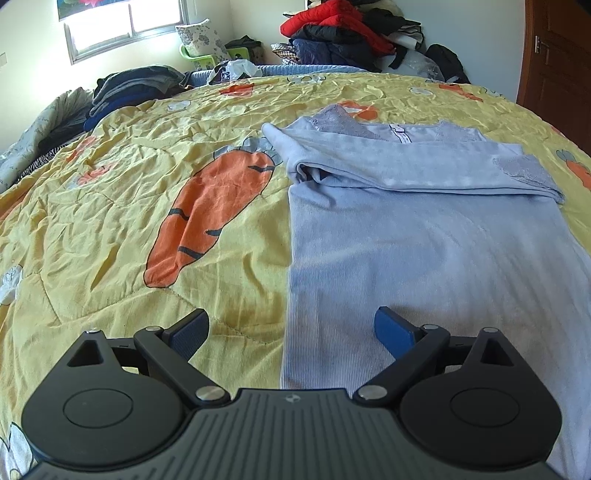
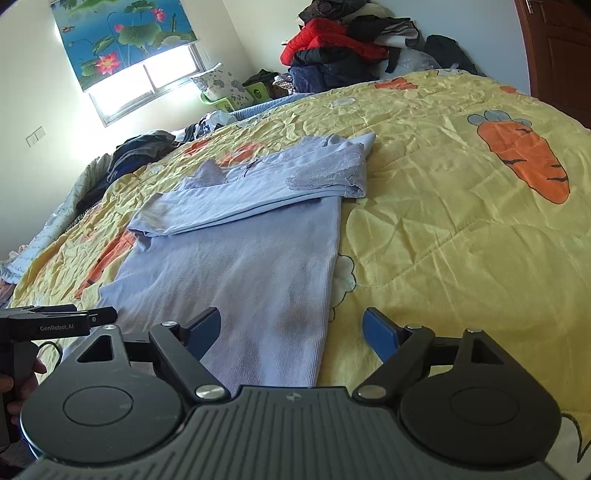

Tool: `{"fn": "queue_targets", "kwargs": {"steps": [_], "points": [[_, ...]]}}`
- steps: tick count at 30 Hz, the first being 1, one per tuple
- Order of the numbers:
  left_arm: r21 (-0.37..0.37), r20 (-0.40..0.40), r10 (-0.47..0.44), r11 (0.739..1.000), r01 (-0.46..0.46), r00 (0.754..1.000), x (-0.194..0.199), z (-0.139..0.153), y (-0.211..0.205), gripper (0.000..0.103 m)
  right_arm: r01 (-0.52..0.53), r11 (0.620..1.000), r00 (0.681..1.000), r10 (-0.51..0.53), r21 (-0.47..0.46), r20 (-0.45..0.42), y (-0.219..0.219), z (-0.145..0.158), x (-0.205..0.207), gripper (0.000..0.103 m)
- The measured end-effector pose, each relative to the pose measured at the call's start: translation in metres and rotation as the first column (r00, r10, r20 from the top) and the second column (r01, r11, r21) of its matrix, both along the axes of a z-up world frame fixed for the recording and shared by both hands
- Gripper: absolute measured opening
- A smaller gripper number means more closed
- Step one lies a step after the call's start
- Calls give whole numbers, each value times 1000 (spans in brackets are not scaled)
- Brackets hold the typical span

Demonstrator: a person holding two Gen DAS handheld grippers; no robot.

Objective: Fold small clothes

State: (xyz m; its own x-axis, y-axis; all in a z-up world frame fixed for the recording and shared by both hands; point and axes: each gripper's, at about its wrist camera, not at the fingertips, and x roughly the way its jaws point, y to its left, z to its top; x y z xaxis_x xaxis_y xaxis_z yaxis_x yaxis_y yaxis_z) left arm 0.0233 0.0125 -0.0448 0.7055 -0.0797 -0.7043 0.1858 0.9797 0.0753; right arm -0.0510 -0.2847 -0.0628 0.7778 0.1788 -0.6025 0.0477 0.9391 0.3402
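Note:
A light blue long-sleeved top (image 1: 424,236) lies flat on the yellow carrot-print quilt (image 1: 129,206), both sleeves folded across its chest, lace cuff to the right. My left gripper (image 1: 291,328) is open and empty, hovering over the top's near left hem edge. In the right wrist view the same top (image 2: 243,258) lies ahead and left. My right gripper (image 2: 291,328) is open and empty over the top's near right hem edge. The left gripper's body (image 2: 55,325) shows at the left edge of that view.
A pile of dark folded clothes (image 1: 129,88) sits at the quilt's far left. A heap of jackets, one of them red (image 1: 340,33), rises behind the bed. A wooden door (image 1: 554,55) stands at the right. A window (image 2: 147,81) is on the far wall.

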Motion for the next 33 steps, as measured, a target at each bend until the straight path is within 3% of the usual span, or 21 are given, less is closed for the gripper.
{"fn": "queue_targets", "kwargs": {"steps": [9, 15, 23, 28, 33], "points": [[-29, -7, 0, 1000, 0, 1000, -1, -2, 5, 100, -21, 999, 1000, 21, -49, -5, 8, 0, 1, 88], [-118, -85, -89, 990, 78, 992, -3, 2, 24, 100, -55, 996, 998, 54, -63, -15, 10, 1, -4, 88], [-314, -91, -252, 925, 212, 963, -36, 7, 64, 100, -174, 982, 985, 174, -69, 0, 8, 0, -23, 89], [-417, -138, -425, 844, 337, 895, -46, 5, 69, 100, -221, 974, 975, 221, -47, -1, 3, 2, -34, 91], [-448, -163, -475, 817, 364, 865, -49, 3, 76, 100, -279, 958, 960, 279, -60, -21, 3, 3, -45, 96]]}}
